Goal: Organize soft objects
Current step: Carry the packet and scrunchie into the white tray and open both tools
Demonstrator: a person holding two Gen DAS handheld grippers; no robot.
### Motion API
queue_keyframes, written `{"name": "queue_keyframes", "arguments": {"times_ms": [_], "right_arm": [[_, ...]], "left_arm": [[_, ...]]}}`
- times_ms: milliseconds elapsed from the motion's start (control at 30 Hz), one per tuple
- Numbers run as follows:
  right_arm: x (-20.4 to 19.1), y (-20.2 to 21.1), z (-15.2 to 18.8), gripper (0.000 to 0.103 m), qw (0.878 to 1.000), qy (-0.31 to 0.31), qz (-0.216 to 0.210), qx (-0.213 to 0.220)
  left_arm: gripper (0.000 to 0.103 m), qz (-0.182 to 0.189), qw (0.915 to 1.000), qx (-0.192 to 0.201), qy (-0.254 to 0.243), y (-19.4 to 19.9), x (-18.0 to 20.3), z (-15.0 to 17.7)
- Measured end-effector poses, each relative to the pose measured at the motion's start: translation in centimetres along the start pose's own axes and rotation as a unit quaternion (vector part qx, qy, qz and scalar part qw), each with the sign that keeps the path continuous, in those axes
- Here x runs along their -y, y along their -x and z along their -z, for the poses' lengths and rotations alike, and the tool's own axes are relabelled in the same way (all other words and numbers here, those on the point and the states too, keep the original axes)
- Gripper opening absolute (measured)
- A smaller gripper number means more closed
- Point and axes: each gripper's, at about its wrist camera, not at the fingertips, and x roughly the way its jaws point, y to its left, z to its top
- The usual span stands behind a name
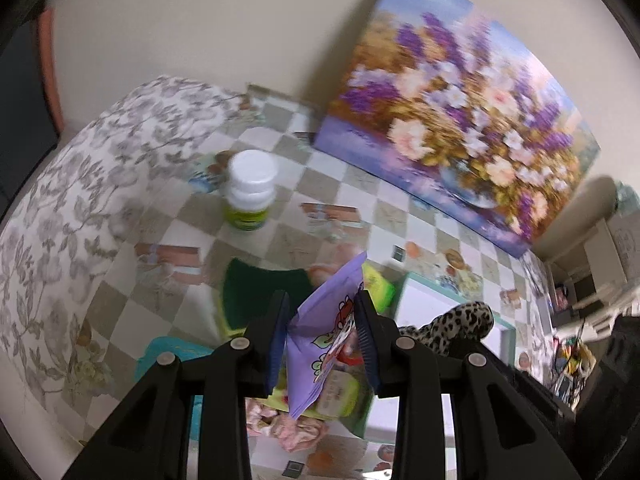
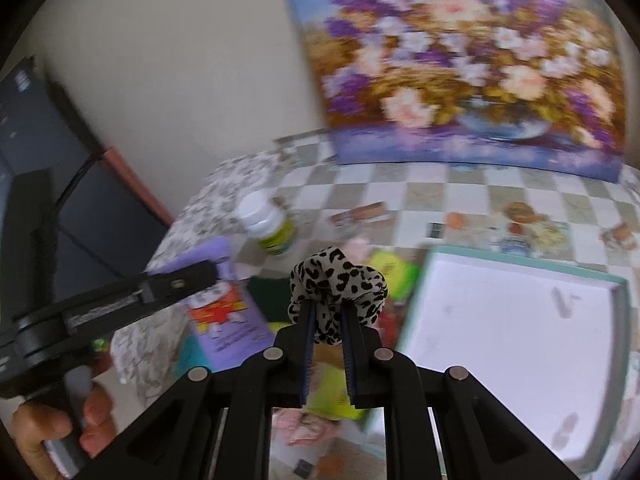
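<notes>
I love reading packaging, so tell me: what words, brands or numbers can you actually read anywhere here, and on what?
None can be read.
Purple packet: print below the cartoon, too blurred.
White-capped bottle: dark marks on the green label, unreadable.
Yellow-green pack: print blurred.
Small dark square tags on the checked tablecloth: too small.

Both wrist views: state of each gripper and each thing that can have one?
left gripper: shut on the purple packet.
purple packet: held up off the table.
right gripper: shut on the leopard scrunchie.
leopard scrunchie: bunched, lifted off the table.
white-capped bottle: upright, capped.
open box: nothing visible inside.
flower painting: leaning against the wall.
</notes>
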Motion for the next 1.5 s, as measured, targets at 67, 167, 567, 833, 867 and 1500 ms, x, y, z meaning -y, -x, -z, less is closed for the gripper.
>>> {"name": "queue_keyframes", "arguments": {"times_ms": [67,167,567,833,867,1500], "right_arm": [[2.0,0.7,-0.1,0.014,0.999,-0.018,0.033,0.006],[5.3,1.5,-0.3,0.014,0.996,-0.052,0.073,0.012],[16.5,4.5,0.7,0.014,0.964,-0.153,0.216,0.004],[20.0,3.8,1.7,0.017,0.95,-0.182,0.251,-0.024],[20.3,3.7,1.7,0.017,0.949,-0.184,0.254,-0.026],[19.5,2.6,1.6,0.103,0.952,-0.178,0.245,-0.036]], "left_arm": [[0.035,0.012,0.9998,-0.007,-0.017,-0.3,1.5,0.2],[0.035,0.029,0.9978,-0.019,-0.056,-0.9,4.8,0.7],[0.035,0.056,0.9773,-0.086,-0.185,-5.6,17.0,4.7],[0.036,0.032,0.9674,-0.129,-0.216,-11.7,20.8,6.8],[0.039,0.027,0.9672,-0.131,-0.216,-12.2,20.8,6.9],[0.082,-0.014,0.9873,-0.07,-0.142,-12.1,15.5,4.5]]}}
